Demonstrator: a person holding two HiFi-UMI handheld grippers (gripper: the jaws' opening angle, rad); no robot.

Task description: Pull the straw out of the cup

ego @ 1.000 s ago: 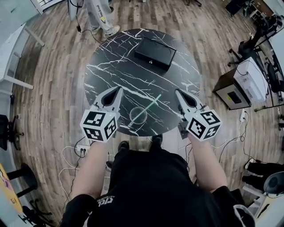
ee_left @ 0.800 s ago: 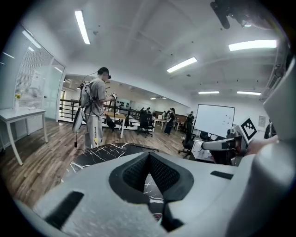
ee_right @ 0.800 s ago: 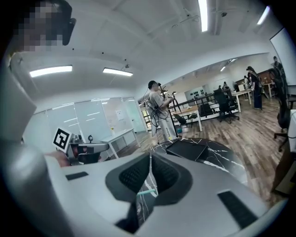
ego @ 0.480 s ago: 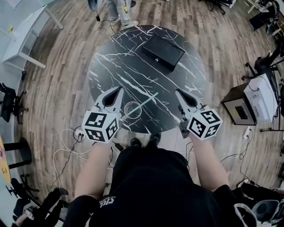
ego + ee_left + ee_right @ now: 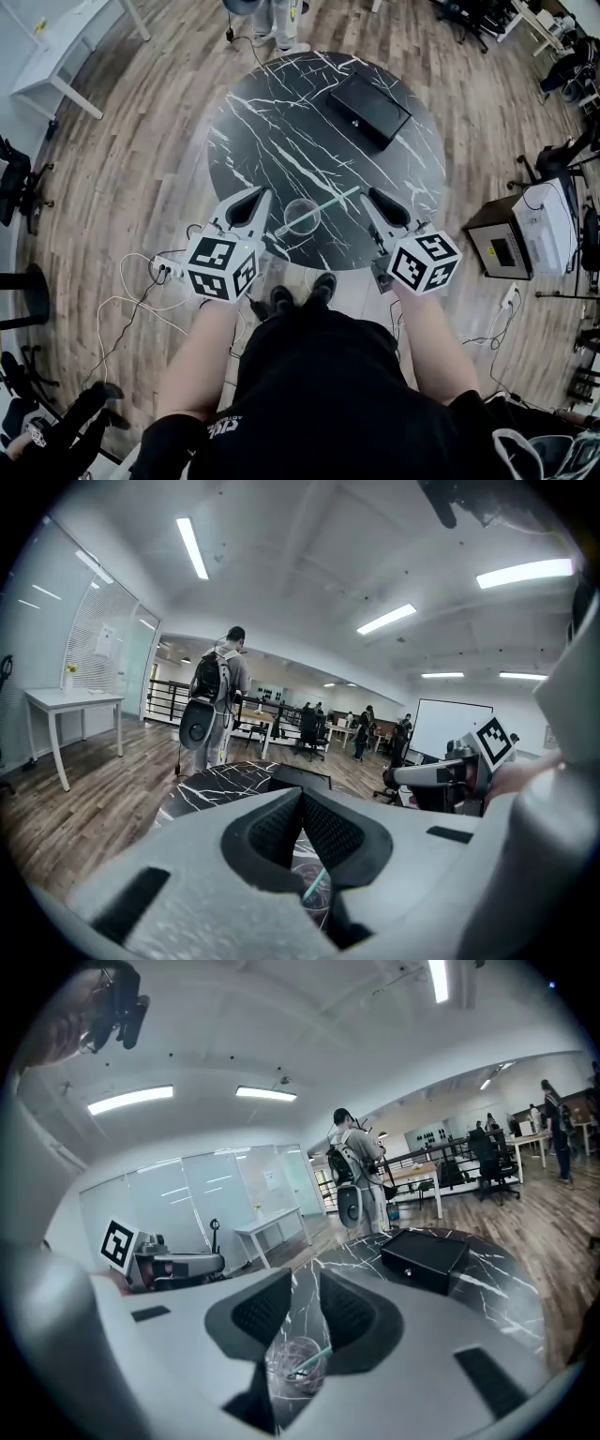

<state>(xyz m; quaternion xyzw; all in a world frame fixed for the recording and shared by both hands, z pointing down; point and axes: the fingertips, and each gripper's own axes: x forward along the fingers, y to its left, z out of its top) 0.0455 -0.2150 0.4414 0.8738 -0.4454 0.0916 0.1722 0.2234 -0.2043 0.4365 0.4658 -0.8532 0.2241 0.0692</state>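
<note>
A clear plastic cup [image 5: 302,216] stands near the front edge of the round black marble table [image 5: 272,122]. A pale green straw [image 5: 323,208] leans out of it, up and to the right. My left gripper [image 5: 261,194] is just left of the cup, shut and empty; its pads meet at the tip [image 5: 302,794]. My right gripper [image 5: 373,195] is close to the straw's upper end. Its jaws are opening and nothing is between them [image 5: 305,1274]. Through that gap the right gripper view shows the cup [image 5: 295,1368] and straw [image 5: 314,1358].
A flat black box [image 5: 368,108] lies at the table's far right. A person with a backpack [image 5: 217,700] stands beyond the table's far side. Cables and a power strip [image 5: 169,272] lie on the wood floor at the left. A cabinet with a machine [image 5: 506,248] stands to the right.
Both grippers have closed in on the cup, the right one nearing the straw's upper end. The right gripper's fingers have spread apart. The head view has shifted, showing the table higher and more to the right.
</note>
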